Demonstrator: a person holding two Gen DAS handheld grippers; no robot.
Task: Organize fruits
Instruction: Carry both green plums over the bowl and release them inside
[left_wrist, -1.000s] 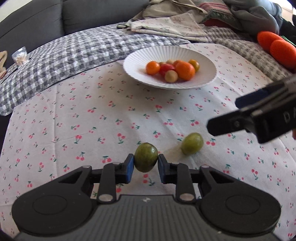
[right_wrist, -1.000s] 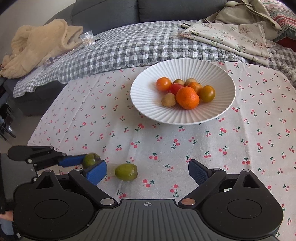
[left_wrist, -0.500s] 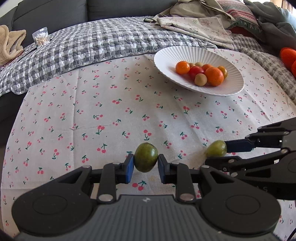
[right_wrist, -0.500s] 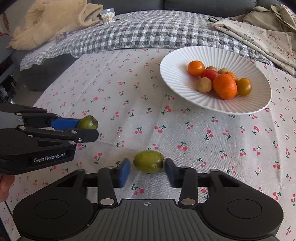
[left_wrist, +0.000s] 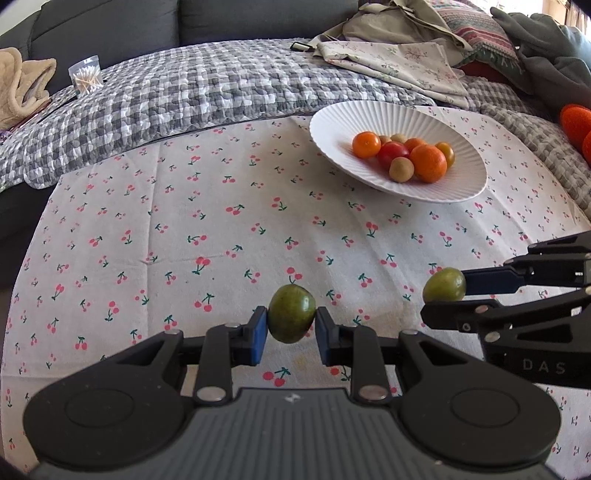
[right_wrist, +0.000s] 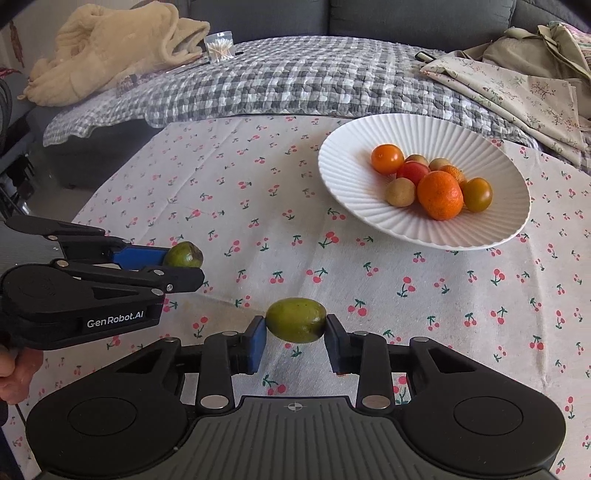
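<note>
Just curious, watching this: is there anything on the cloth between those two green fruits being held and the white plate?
Nothing visible. Each green fruit, one in the left gripper and one in the right gripper, faces only bare cherry-print tablecloth up to the white plate, whose near side is free of fruit.

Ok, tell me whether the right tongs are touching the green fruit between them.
Touching. In the right wrist view the right tongs have just closed, and both pads press the ends of the green fruit, which hangs clear of the cloth.

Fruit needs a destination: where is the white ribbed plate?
Right wrist view: the white ribbed plate sits upper right on the cherry-print tablecloth, holding orange and red fruits.
</note>
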